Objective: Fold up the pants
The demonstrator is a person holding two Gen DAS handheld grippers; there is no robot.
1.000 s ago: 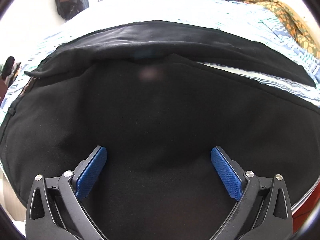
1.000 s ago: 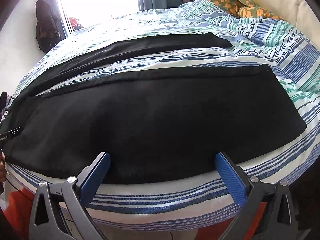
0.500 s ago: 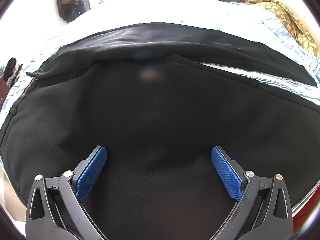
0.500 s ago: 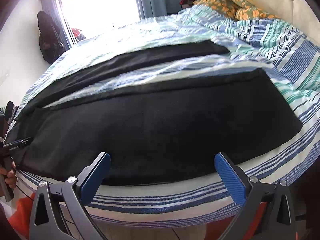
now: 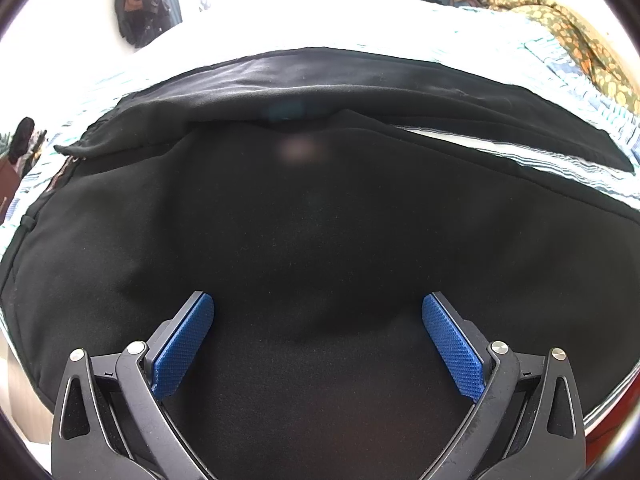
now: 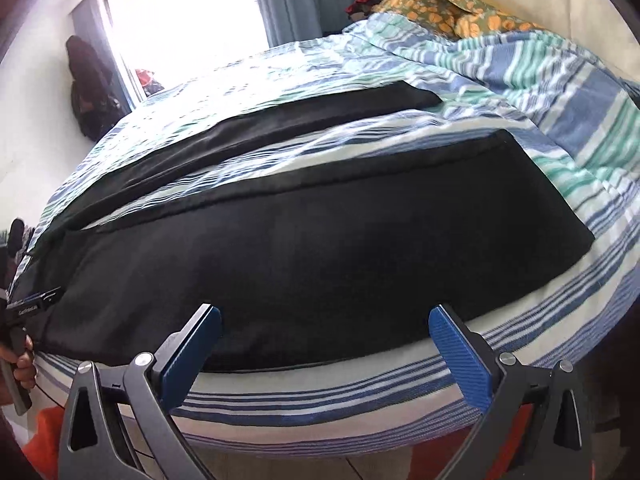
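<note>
Black pants (image 6: 304, 248) lie flat across the striped bed (image 6: 360, 396), legs apart, nothing folded yet, so it looks like the opening step. Left gripper (image 5: 318, 340) hovers low over the waist end, fingers spread wide, empty. Right gripper (image 6: 324, 352) hangs off the bed's near edge, fingers spread too. Next, I'd judge: pinch the near leg's hem.

left gripper (image 5: 318, 312): black ribbed arms, triangular cut-outs, silver screws, blue cross-hatched pads (image 5: 184, 344) | right gripper (image 6: 324, 322): same black frame, blue textured pads (image 6: 460, 364), silver screws | far left, right view: hand (image 6: 20, 360) on a black handle with white lettering
</note>
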